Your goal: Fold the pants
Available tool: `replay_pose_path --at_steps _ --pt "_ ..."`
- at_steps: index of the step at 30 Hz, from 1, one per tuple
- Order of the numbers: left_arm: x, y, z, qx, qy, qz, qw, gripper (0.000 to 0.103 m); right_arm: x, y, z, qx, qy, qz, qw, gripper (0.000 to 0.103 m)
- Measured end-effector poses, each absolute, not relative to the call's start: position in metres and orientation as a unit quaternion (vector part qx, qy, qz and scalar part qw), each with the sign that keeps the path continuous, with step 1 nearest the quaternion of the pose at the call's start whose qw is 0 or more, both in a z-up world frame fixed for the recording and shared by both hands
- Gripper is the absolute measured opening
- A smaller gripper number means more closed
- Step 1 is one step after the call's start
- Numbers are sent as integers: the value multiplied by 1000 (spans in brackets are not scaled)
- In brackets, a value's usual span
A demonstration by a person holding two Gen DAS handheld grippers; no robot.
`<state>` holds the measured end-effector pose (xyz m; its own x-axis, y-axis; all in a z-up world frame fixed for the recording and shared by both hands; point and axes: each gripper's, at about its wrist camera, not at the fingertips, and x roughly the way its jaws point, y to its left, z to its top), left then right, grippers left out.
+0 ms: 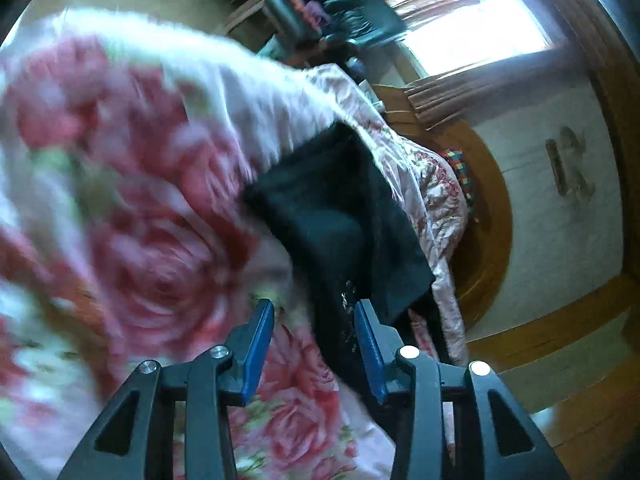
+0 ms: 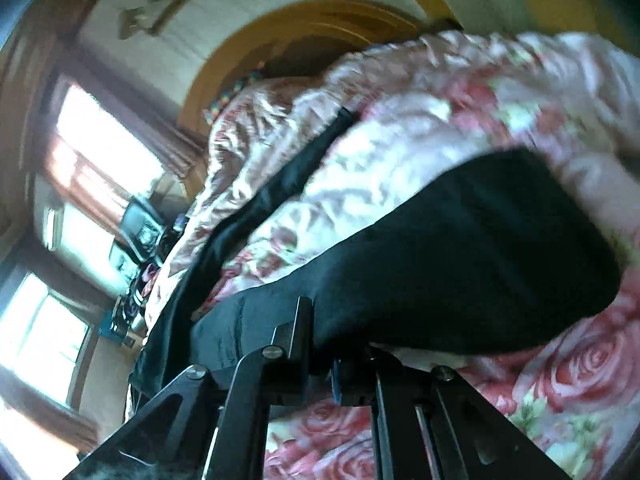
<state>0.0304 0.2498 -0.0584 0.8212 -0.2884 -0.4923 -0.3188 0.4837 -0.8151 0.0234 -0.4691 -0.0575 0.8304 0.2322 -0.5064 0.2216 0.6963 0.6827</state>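
Dark pants (image 1: 340, 220) lie crumpled on a bed covered by a white blanket with big pink roses (image 1: 140, 200). My left gripper (image 1: 315, 310) stands open just short of them. Its blue pads (image 1: 258, 344) are apart and press on nothing, and a fold of the dark cloth lies by the right-hand pad. In the right wrist view the pants (image 2: 460, 260) stretch as a wide dark band across the rose blanket (image 2: 580, 360). My right gripper (image 2: 334, 344) is shut on their near edge, and the cloth hides its fingertips. A narrow strip of the pants (image 2: 264, 200) trails away to the upper left.
A shiny pink quilt (image 1: 432, 184) is bunched at the head of the bed against a curved wooden headboard (image 1: 492, 216). A checkered pillow (image 1: 460, 164) peeks out there. Bright curtained windows (image 2: 92, 128) and a cluttered dark shelf (image 1: 320, 4) stand beside the bed.
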Motion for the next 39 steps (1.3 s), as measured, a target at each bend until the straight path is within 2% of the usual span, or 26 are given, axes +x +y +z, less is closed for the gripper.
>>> replay_pose_path --at_steps 2,8,9,10,15,20,29,31,35,37,39 --pt "48 245 -65 -502 315 16 805 43 26 -473 -63 396 294 -1 870 8" --pt "89 244 -69 -514 297 34 804 40 35 -478 -70 377 311 -17 872 11" --pt "94 247 -76 -527 305 26 793 21 37 -478 -72 373 314 -22 873 12" --pt "100 248 -83 -543 313 19 779 7 39 -479 -74 372 318 -27 872 13" --pt "92 247 -72 -555 292 -1 779 5 48 -482 -75 359 325 -53 873 13" --pt "61 250 -49 -603 247 -55 757 5 41 -484 -47 334 300 -49 892 12" --pt "-7 285 -22 -617 222 -79 751 5 -28 -490 -1 336 250 -10 908 12" --pt "-17 294 -24 -605 232 -69 759 5 -42 -487 -7 330 262 -4 907 12" --pt "-34 307 -52 -584 270 -21 765 5 -58 -476 -55 324 337 -5 884 12" --pt "-31 304 -78 -589 309 -4 747 6 -61 -476 -87 337 381 -17 861 16" --pt "-30 295 -93 -585 335 13 739 7 -68 -483 -99 368 366 -18 855 21"
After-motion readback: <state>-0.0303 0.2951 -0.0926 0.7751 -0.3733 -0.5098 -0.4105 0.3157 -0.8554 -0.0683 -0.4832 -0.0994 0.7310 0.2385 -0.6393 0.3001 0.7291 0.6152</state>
